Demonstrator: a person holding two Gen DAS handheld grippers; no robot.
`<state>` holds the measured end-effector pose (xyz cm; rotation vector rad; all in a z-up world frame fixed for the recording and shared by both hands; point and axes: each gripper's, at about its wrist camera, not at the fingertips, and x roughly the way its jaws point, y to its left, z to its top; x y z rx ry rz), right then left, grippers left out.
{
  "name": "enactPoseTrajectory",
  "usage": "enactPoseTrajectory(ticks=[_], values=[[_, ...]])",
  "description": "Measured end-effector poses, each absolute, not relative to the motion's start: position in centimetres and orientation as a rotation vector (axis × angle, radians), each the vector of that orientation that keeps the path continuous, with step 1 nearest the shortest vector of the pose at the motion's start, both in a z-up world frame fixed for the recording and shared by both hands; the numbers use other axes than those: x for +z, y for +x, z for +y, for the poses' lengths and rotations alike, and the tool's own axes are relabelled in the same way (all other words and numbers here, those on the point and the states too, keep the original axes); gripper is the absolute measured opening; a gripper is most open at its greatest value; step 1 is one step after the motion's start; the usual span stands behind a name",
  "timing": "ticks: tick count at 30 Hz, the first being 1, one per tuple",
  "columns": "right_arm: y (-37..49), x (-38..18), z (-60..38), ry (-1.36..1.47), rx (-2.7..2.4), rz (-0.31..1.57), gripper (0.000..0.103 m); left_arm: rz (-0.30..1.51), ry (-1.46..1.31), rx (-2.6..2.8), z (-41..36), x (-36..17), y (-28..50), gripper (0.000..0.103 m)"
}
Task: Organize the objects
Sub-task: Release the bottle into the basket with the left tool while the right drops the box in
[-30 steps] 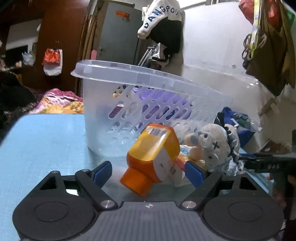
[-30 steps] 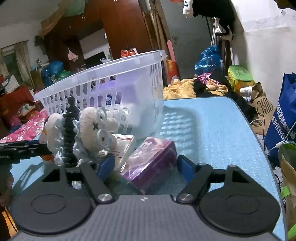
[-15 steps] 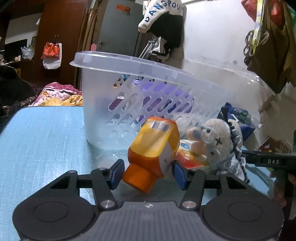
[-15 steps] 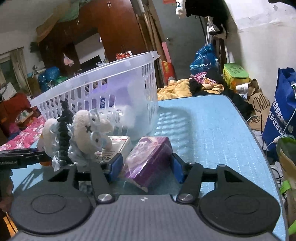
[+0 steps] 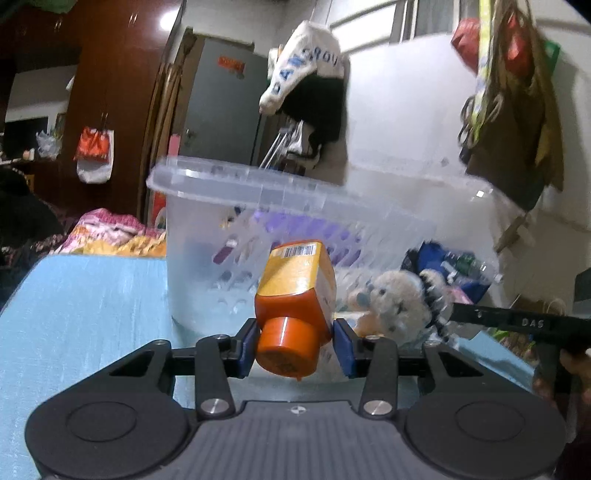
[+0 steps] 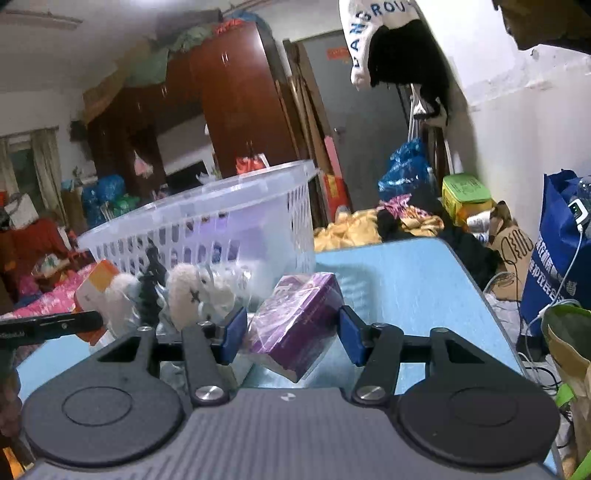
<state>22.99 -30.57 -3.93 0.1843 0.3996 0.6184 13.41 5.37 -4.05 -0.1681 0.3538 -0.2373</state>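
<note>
Your slotted translucent basket sits blurred on the blue table. Your right gripper clamps a glossy purple wrapped box; your left gripper clamps the orange bottle, lifted before the basket.

Blue capital letters reading "DANGROU" are printed along the sleeve of the white and black garment hung on the wall; in the right wrist view the same sleeve shows "ANGROU". The letters "DAS" are marked on the black bar at the right. A barcode is carried on the orange-capped yellow plastic bottle, its digits too blurred to be read.
</note>
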Motion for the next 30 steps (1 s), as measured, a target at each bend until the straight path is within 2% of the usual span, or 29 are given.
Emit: enactPoseTrajectory(ticks=[6,13,17,22,25,30], values=[[20.6,0.7,-31.0,0.163,0.649,0.271,0.057,0.222,-0.224,-0.275,6.1,-2.3,10.8,0.046],[23.8,8.0,-25.2,0.022,0.706,0.184,0.057,0.150,-0.190,-0.244,5.4,5.1,12.6,0.046],[27.7,9.0,-20.9,-0.062,0.691,0.248,0.057,0.273,-0.190,-0.158,5.2,7.7,18.8,0.046],[32.6,7.5,-17.7,-0.162,0.607,0.401,0.057,0.503,-0.184,-0.035,5.5,6.9,25.6,0.045],[34.7,6.5,-17.9,-0.150,0.586,0.498,0.057,0.586,-0.121,0.019,5.3,6.3,27.4,0.043],[34.5,5.2,-17.9,-0.181,0.592,0.538,0.057,0.638,-0.087,0.034,5.2,5.4,28.4,0.041]])
